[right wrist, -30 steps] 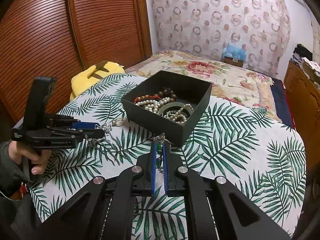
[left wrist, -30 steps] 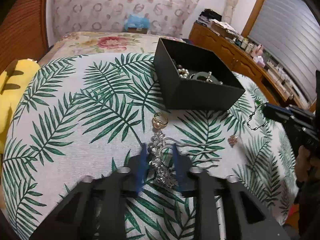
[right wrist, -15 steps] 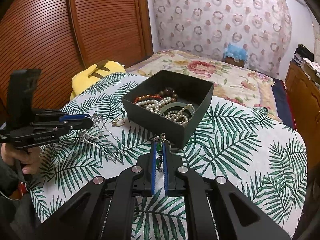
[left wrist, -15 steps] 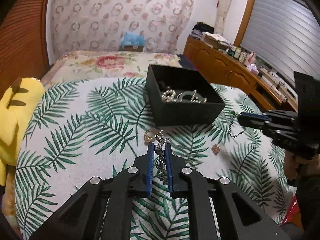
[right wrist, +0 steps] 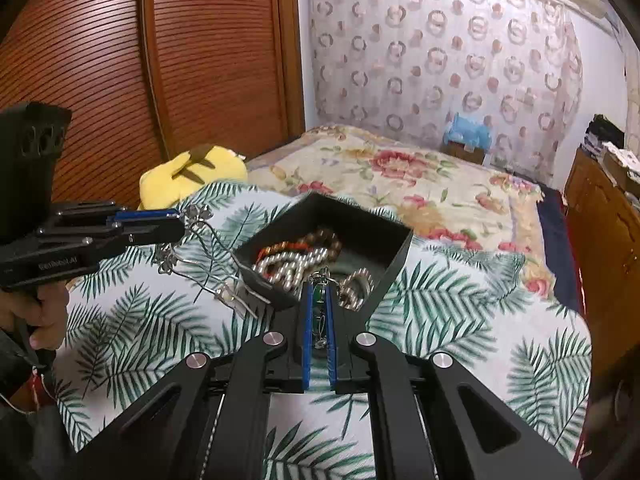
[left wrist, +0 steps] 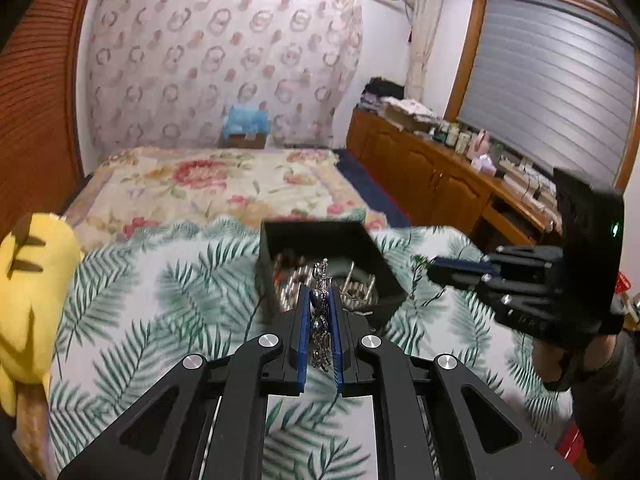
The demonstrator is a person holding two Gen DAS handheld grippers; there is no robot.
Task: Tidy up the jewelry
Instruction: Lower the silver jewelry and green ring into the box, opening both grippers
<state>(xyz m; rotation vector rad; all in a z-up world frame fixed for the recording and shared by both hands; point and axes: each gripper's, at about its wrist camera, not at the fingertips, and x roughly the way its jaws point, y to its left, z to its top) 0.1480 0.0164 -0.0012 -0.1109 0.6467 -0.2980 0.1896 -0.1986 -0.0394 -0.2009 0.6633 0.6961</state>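
Observation:
A black open box [left wrist: 376,256] [right wrist: 394,256] holding pearl and bead strands stands on the leaf-print cloth. My left gripper [left wrist: 319,294] is shut on a silver ornate hairpin [left wrist: 320,320], raised above the cloth just short of the box; its prongs [right wrist: 208,256] hang toward the box's left wall in the right wrist view, where the left gripper [right wrist: 176,220] shows at left. My right gripper [right wrist: 319,292] is shut on a thin chain with a green stone [right wrist: 318,308], near the box's front corner; it shows at right in the left wrist view [left wrist: 432,270].
A yellow plush toy [left wrist: 28,300] [right wrist: 192,172] lies at the cloth's left edge. A floral bedspread [left wrist: 208,184] lies beyond the box. Wooden cabinets [left wrist: 432,184] with clutter line the right wall.
My left gripper closed on the silver hairpin, lifted it off the cloth and carried it toward the box. My right gripper kept hold of the chain and moved closer to the box.

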